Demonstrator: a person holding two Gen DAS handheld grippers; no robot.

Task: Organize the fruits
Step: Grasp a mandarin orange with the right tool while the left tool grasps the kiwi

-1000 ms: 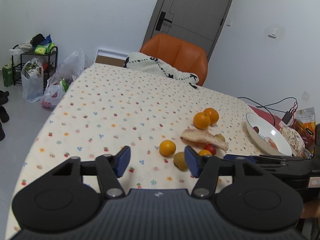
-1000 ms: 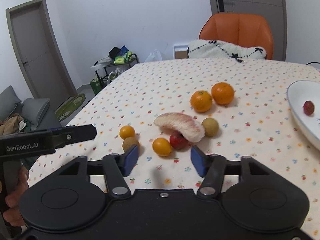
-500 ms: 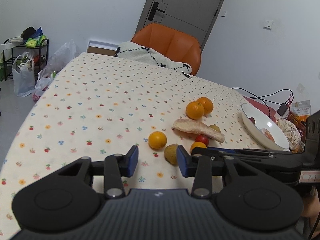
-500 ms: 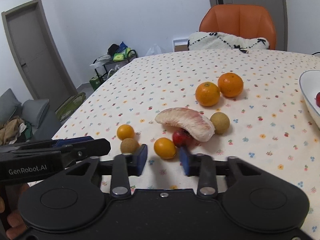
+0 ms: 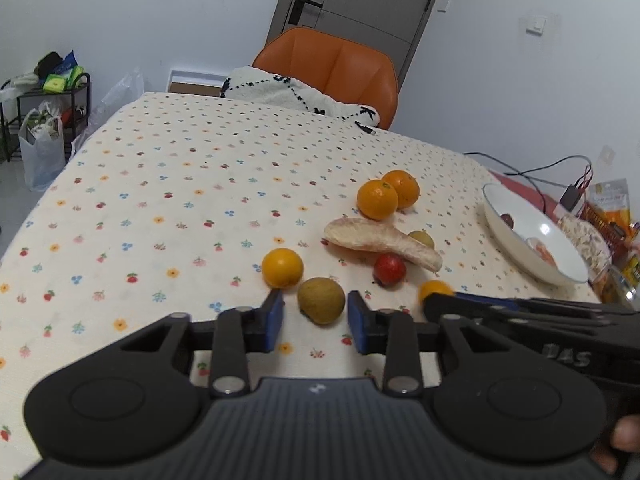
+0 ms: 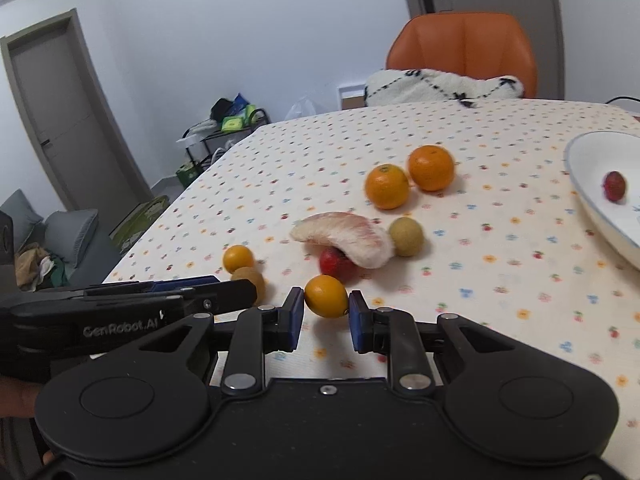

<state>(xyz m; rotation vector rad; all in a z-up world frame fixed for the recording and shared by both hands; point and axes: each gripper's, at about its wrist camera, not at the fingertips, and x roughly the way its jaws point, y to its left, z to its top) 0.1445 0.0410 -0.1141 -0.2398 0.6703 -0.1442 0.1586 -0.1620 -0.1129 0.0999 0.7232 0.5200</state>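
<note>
White bowl (image 6: 592, 200) holds 1 small red fruit (image 6: 614, 186). Left gripper (image 5: 315, 314) half open around brown round kiwi (image 5: 321, 300), gaps visible. Right gripper (image 6: 326, 316) pads flank smooth orange kumquat (image 6: 326, 296), contact unclear.

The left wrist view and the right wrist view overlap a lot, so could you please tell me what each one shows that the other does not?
Only the left wrist view shows cables, snack packets and a wall switch beyond the white bowl.

Only the right wrist view shows a second door and a grey sofa.

Both show the two oranges, the pomelo segment, the brown fruit between the left tongs, the small orange fruit between the right tongs, and the orange chair.
</note>
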